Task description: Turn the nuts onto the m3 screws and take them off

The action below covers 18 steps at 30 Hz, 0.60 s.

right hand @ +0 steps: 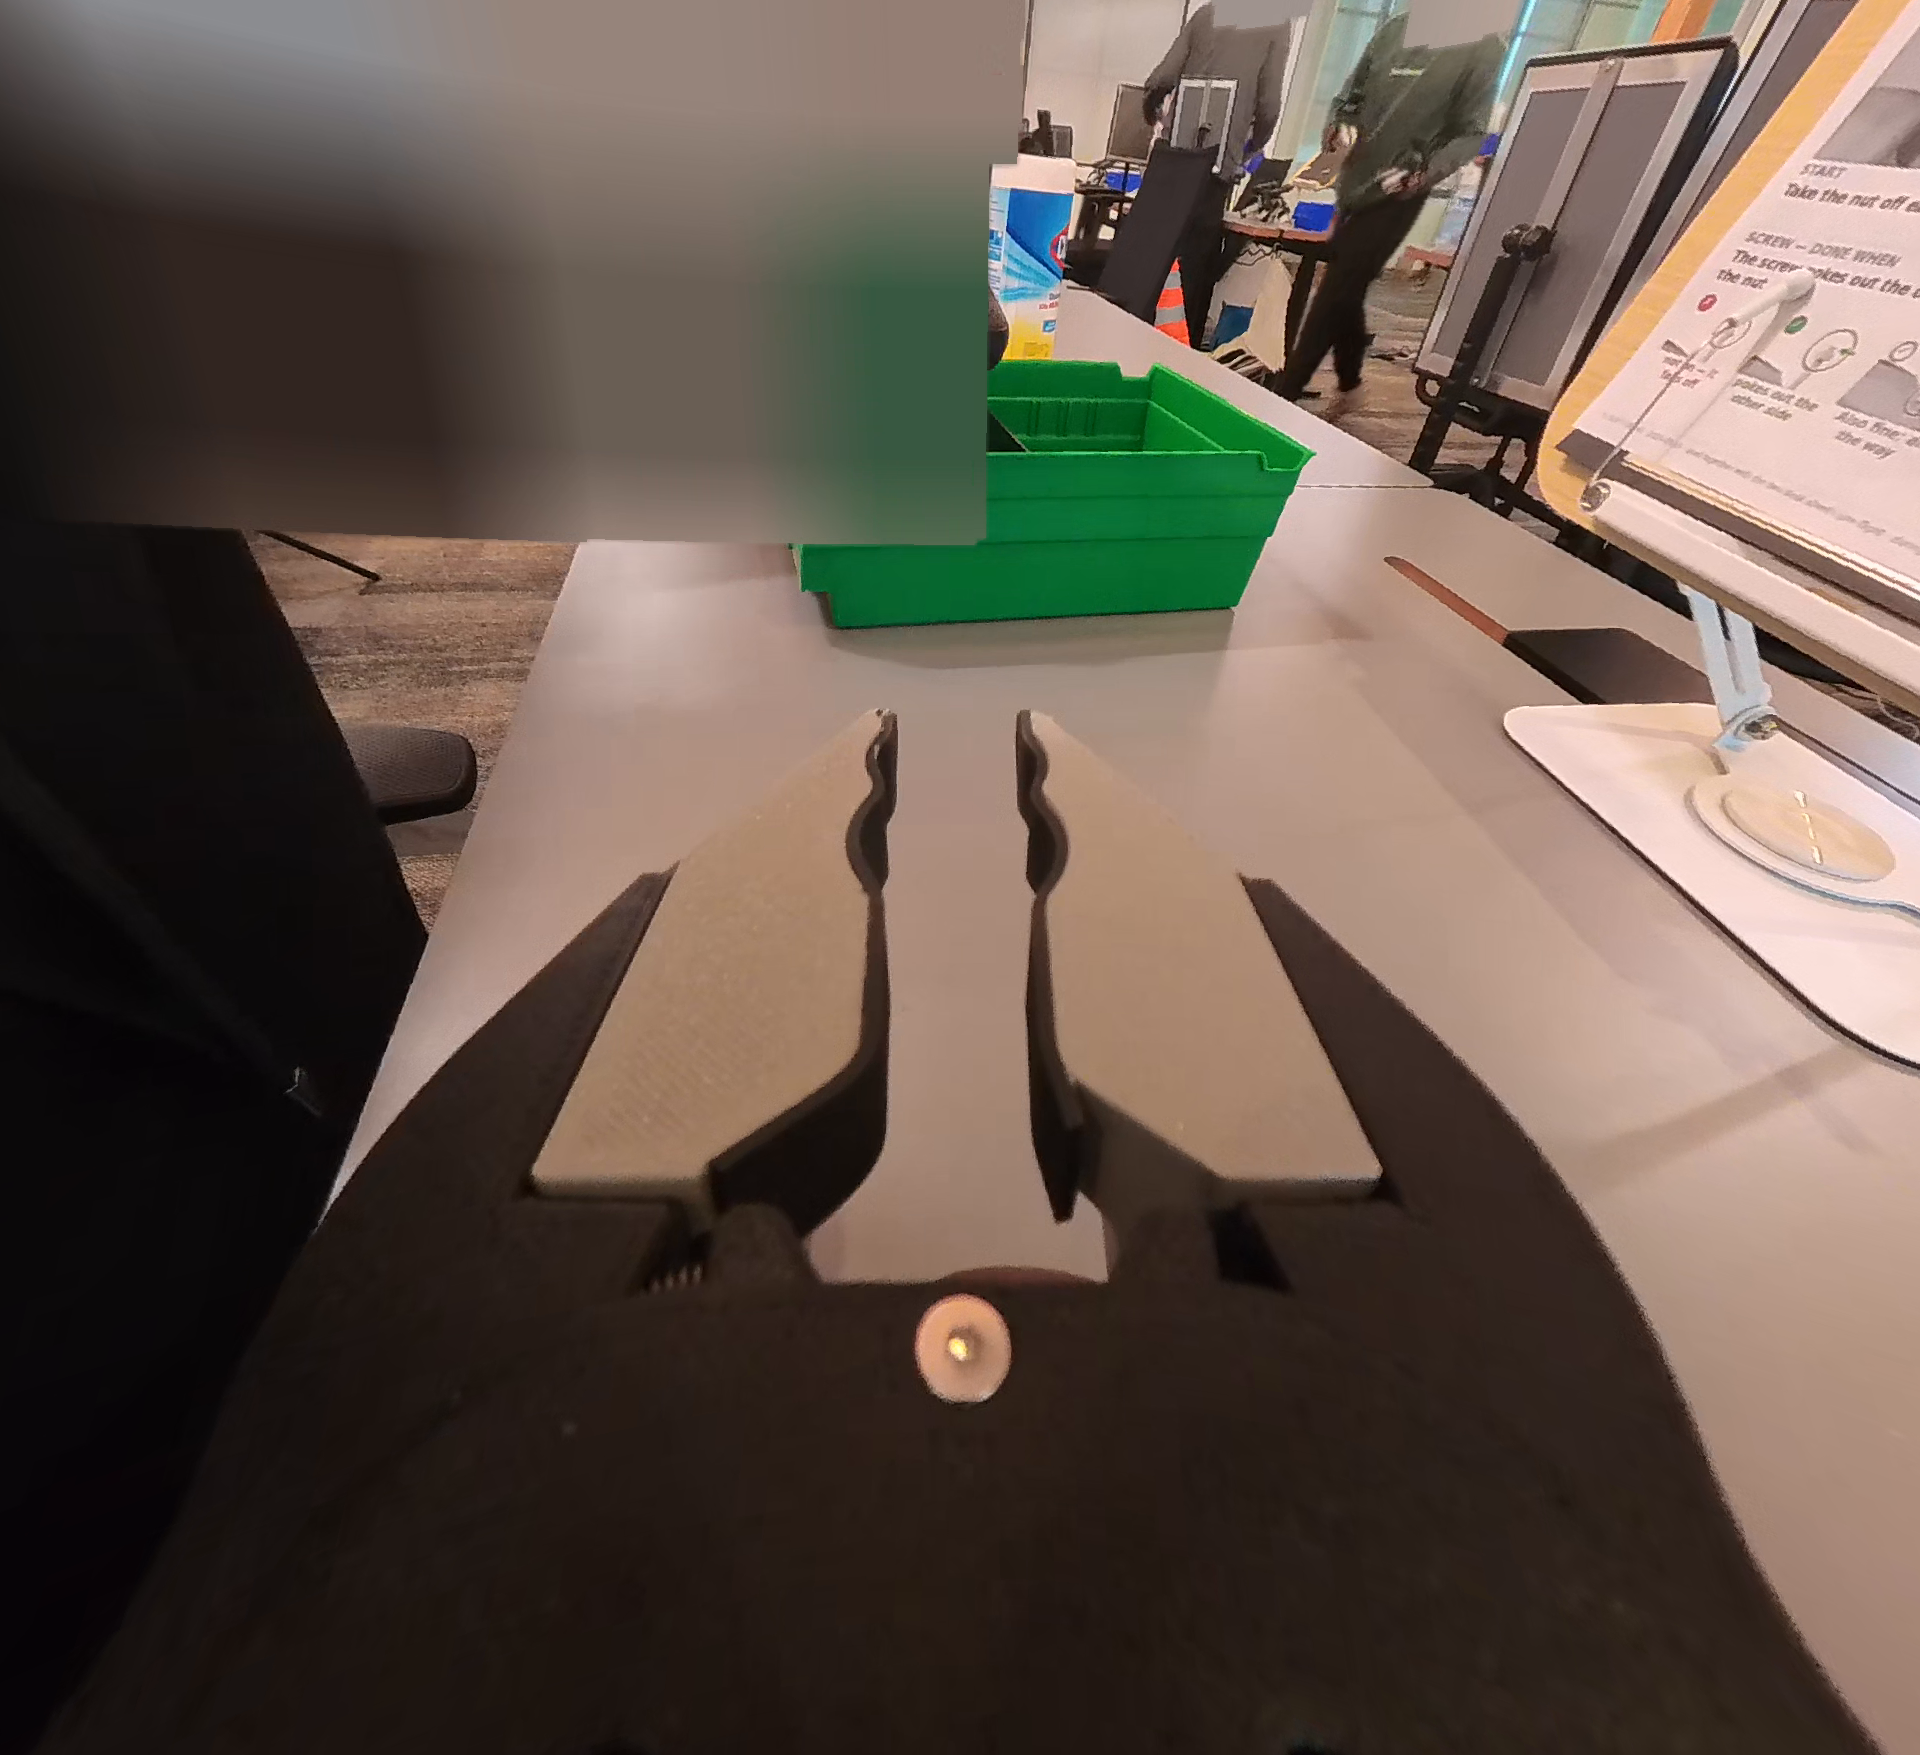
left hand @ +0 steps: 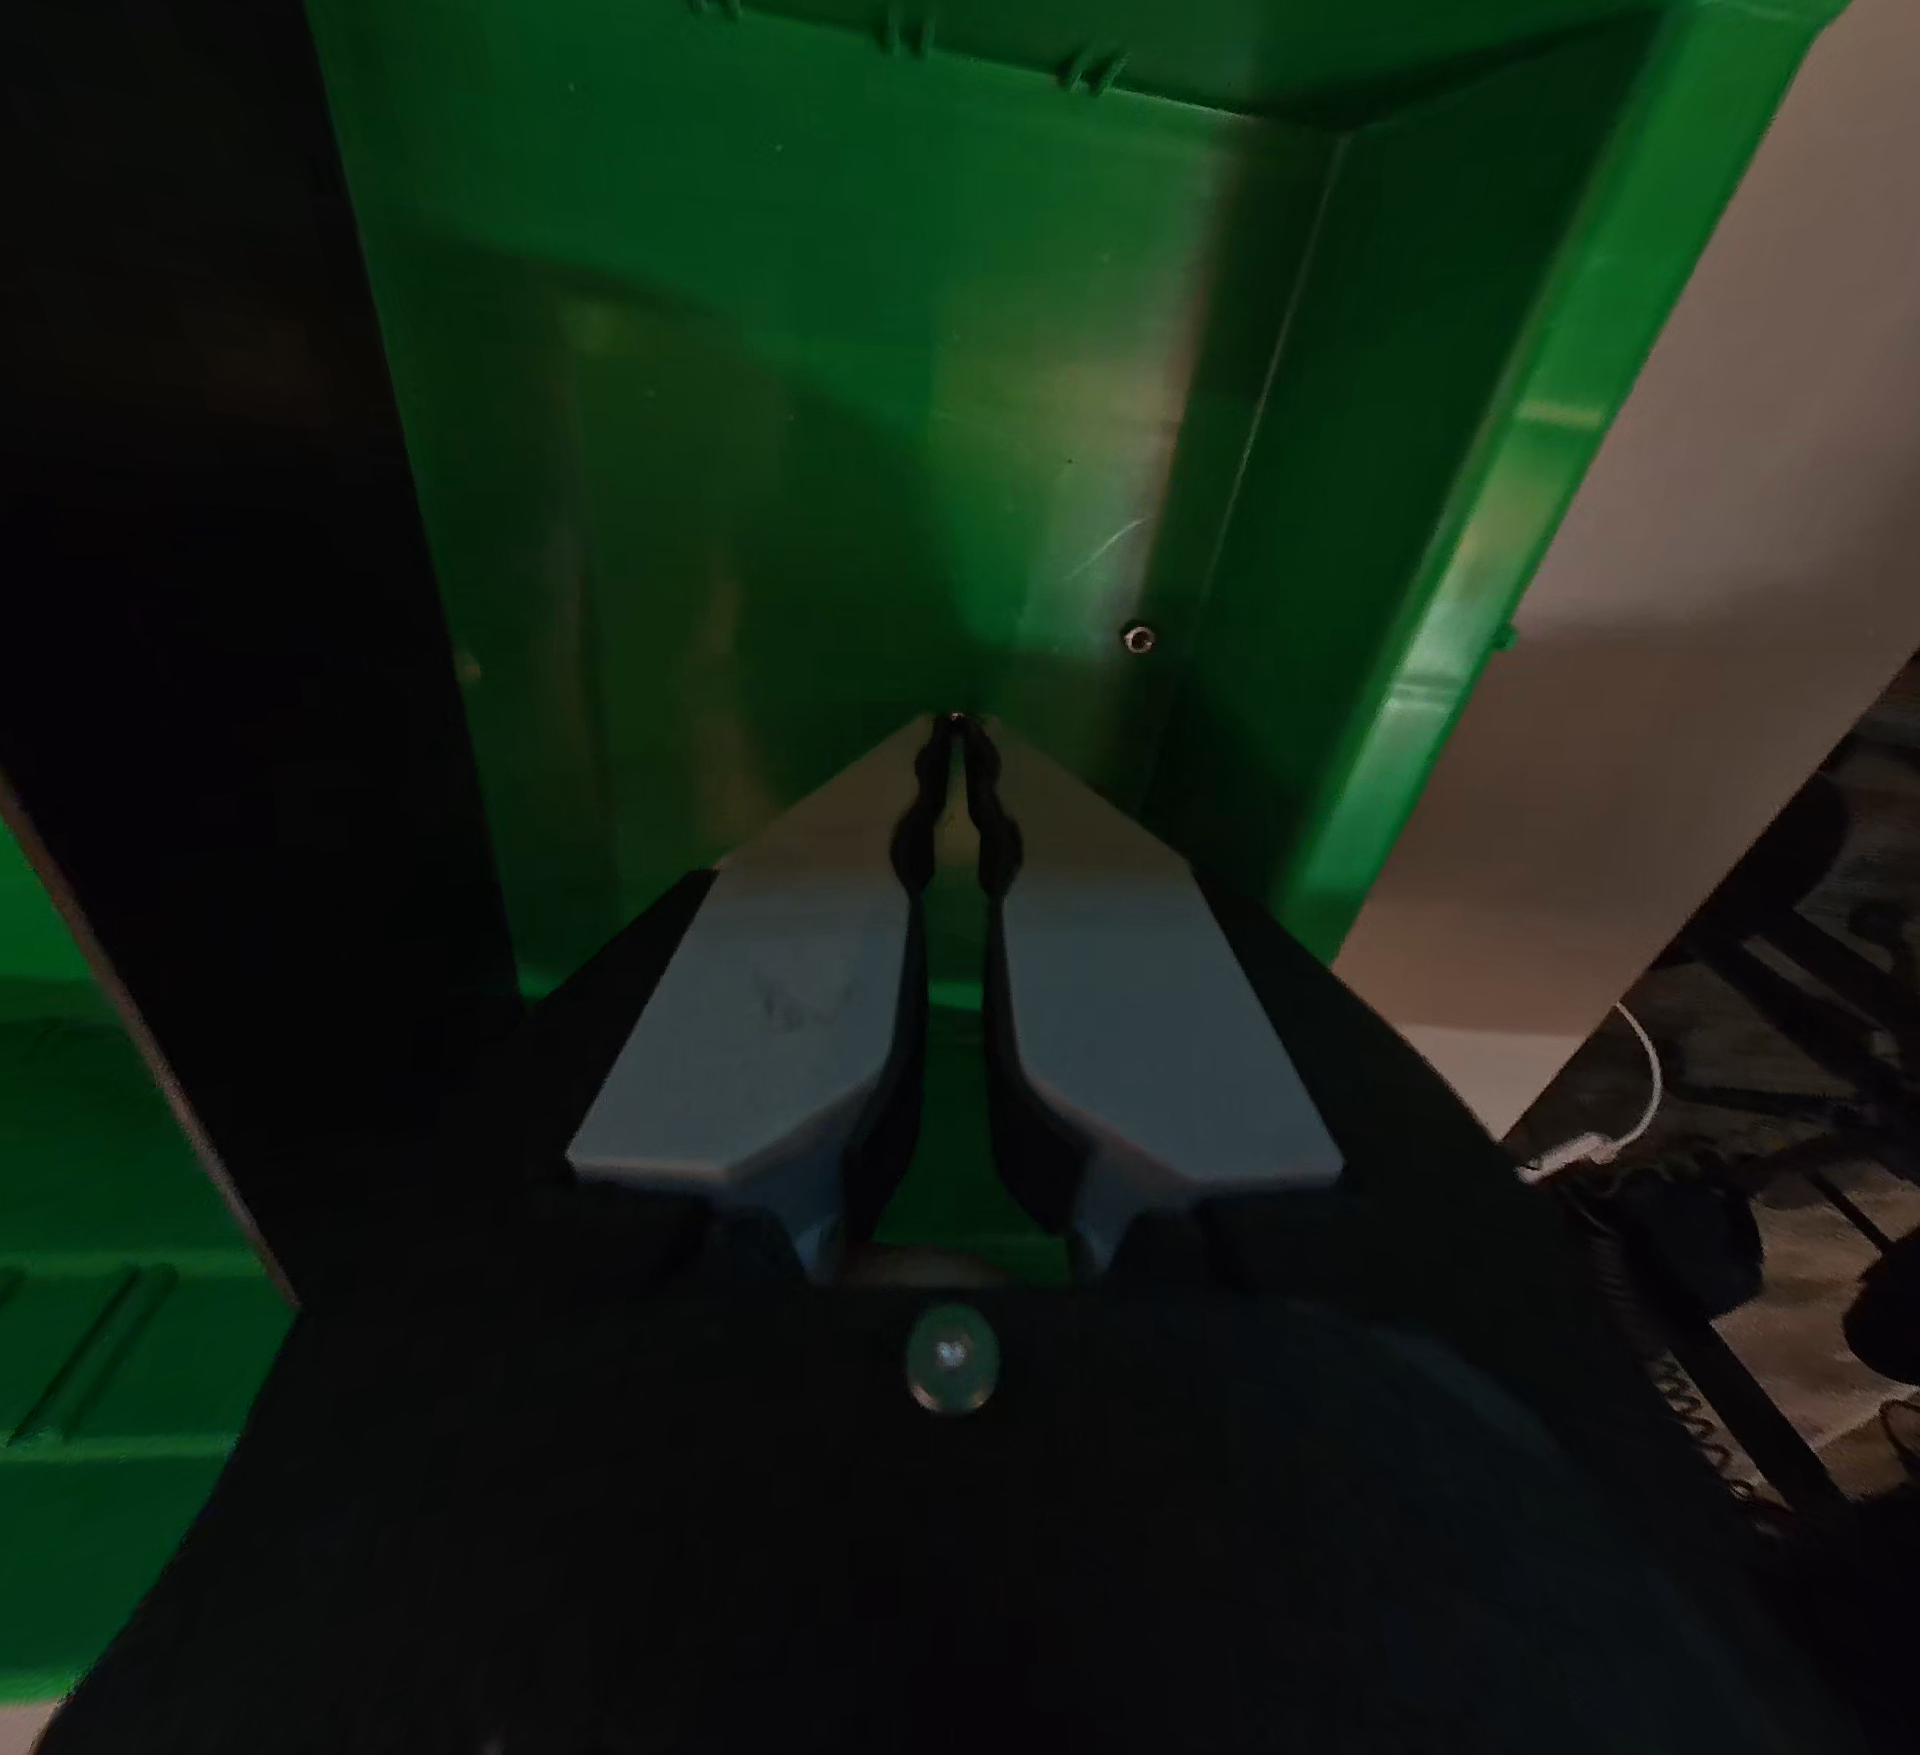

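Left tool point(left hand: 954, 721) pinches a tiny dark part; a small ringed nut point(left hand: 1140, 637) lies beside; right tool point(right hand: 951, 718) gapes.

Bin point(right hand: 1039, 562) on table point(right hand: 1455, 1186) — document stand point(right hand: 1621, 832) to its right, bottle point(right hand: 1023, 271) behind.

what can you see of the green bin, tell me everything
The green bin is a shallow rectangular tray of glossy moulded plastic with a stepped rim and slotted inner walls. It sits flat on the grey table, partly hidden by a blur patch. A black divider splits it. The left tongs reach down into one compartment, nearly closed on something tiny at the floor; what it is cannot be told. A small metal nut lies loose beside them.
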{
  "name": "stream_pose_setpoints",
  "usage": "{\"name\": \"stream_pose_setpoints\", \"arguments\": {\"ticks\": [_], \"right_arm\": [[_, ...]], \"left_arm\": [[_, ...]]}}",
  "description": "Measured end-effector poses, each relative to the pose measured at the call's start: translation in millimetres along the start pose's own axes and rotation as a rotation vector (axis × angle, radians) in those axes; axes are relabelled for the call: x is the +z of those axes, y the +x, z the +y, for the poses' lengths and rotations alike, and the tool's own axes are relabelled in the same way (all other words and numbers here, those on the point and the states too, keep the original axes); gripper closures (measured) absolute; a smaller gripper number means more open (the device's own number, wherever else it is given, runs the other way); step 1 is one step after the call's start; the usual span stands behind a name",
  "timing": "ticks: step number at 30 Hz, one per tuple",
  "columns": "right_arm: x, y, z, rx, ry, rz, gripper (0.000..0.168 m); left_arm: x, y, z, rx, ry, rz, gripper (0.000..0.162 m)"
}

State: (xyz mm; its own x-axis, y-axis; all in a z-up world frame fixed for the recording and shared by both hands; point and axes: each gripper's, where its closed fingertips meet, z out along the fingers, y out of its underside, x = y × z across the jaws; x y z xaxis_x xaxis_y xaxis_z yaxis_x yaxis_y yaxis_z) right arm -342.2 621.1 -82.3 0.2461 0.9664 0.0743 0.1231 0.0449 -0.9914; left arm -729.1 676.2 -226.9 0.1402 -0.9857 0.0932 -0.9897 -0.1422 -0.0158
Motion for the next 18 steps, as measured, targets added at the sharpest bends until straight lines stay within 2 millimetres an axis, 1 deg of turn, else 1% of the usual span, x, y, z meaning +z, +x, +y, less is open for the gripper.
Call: {"name": "stream_pose_setpoints", "arguments": {"ticks": [4, 11, 18], "right_arm": [[-1, 0, -1, 0.001, 0.005, -0.002, 0.149], [0, -1, -1, 0.001, 0.003, -0.005, 0.149], [1, -1, 1, 0.004, -0.002, -0.006, 0.149]], "left_arm": [[0, -1, 0, 0.003, 0.022, -0.045, 0.161], [-2, -2, 7, -0.01, -0.003, -0.074, 0.16], [-13, -5, 7, -0.014, 0.002, -0.101, 0.162]]}}
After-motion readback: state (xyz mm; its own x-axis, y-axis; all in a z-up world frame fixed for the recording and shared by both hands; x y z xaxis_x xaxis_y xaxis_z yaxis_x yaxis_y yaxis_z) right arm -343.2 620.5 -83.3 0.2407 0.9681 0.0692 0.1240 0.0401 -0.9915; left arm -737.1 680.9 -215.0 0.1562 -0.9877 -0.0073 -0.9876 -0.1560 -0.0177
